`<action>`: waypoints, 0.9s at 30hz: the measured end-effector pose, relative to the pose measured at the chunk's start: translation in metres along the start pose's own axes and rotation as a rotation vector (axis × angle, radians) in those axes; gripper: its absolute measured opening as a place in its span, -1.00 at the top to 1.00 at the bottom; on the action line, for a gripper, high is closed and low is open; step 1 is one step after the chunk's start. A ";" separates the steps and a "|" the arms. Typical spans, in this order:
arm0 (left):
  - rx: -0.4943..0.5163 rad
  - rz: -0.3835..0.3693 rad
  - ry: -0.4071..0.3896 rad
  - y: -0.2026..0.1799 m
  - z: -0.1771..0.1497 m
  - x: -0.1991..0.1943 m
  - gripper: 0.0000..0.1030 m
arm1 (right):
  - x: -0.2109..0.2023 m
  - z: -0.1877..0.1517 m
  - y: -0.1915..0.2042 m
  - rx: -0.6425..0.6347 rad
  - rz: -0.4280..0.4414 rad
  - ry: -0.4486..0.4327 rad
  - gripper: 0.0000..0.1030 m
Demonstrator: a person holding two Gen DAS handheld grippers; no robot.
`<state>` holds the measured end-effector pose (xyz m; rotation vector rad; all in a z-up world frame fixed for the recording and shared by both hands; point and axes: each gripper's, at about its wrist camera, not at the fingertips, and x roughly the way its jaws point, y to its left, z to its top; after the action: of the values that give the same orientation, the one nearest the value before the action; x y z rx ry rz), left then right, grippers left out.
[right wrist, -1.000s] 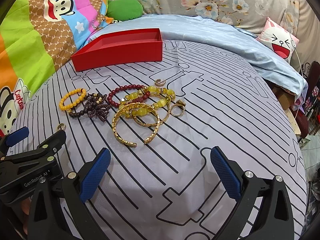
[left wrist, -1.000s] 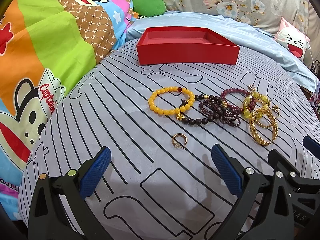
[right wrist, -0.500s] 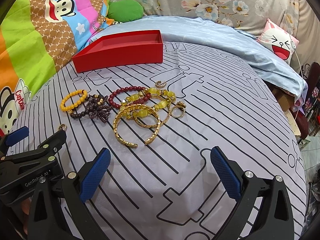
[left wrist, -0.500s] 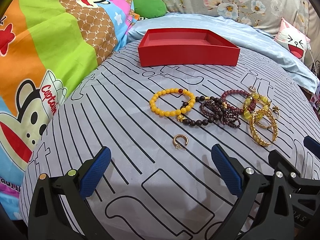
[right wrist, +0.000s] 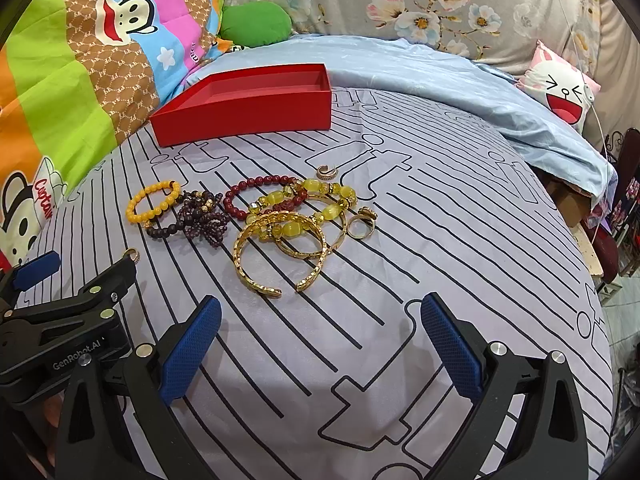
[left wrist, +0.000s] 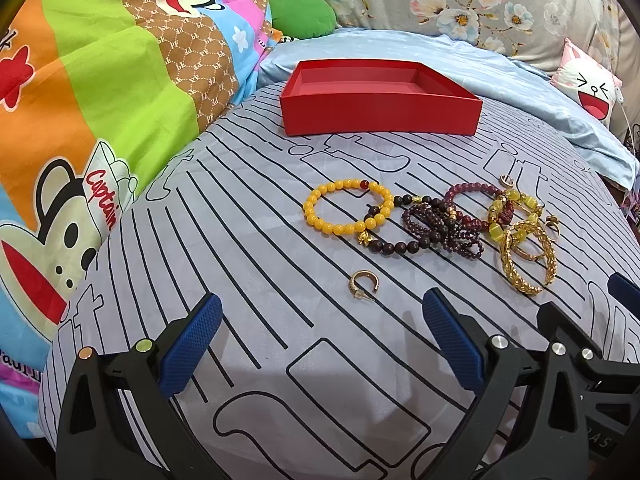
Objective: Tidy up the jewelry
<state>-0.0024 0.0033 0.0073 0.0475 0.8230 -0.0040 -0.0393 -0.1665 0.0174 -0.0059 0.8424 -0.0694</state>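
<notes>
1. On the striped bed sheet (left wrist: 248,248), the left claw (left wrist: 318,344) stands with fingers apart and nothing between them; the small gold hoop earring (left wrist: 363,285) lies just beyond its tips, nearer than a second ago.
2. The right claw (right wrist: 320,344) is likewise spread wide and empty, facing the gold bangle (right wrist: 276,256), which sits slightly closer than before.
3. The yellow bead bracelet (left wrist: 347,211), dark beads (left wrist: 424,228) and other pieces remain clustered mid-bed, unmoved.
4. The red box (left wrist: 380,98) rests toward the bed's far edge, unchanged.
</notes>
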 end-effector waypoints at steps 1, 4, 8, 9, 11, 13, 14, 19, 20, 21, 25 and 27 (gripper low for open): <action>0.000 0.002 -0.001 0.000 0.000 0.000 -0.86 | 0.000 0.000 0.000 0.000 0.001 0.000 -0.87; 0.000 0.003 -0.002 0.002 0.001 0.000 -0.86 | -0.002 0.000 0.000 0.000 0.002 0.000 -0.87; 0.001 0.004 -0.003 0.001 0.001 -0.001 -0.86 | -0.002 0.000 0.000 0.000 0.002 0.000 -0.87; 0.001 0.005 -0.004 0.002 0.002 -0.001 -0.86 | -0.001 0.000 0.000 0.001 0.002 0.000 -0.87; 0.001 0.004 -0.003 0.001 0.001 -0.001 -0.86 | -0.001 0.000 0.000 0.001 0.002 0.000 -0.87; 0.001 0.004 -0.003 0.001 0.001 -0.001 -0.86 | -0.001 0.000 0.000 0.001 0.002 0.000 -0.87; 0.001 0.005 -0.003 0.002 0.001 -0.001 -0.86 | -0.001 0.000 0.000 0.001 0.002 0.000 -0.87; 0.001 0.005 -0.003 0.001 0.001 -0.001 -0.85 | -0.001 0.000 0.000 0.001 0.002 0.000 -0.87; 0.001 0.005 -0.004 0.001 0.001 -0.001 -0.85 | -0.001 0.000 0.000 0.001 0.003 0.000 -0.87; 0.001 0.005 -0.004 0.002 0.001 -0.001 -0.85 | -0.002 0.000 0.000 0.000 0.003 0.000 -0.87; 0.002 0.005 -0.004 0.001 0.000 -0.001 -0.85 | -0.001 0.000 0.000 0.001 0.002 0.000 -0.87; 0.002 0.006 -0.003 0.001 0.001 -0.001 -0.85 | -0.001 -0.001 0.000 0.001 0.003 0.000 -0.87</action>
<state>-0.0026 0.0046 0.0086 0.0518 0.8194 0.0004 -0.0403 -0.1665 0.0177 -0.0035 0.8421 -0.0674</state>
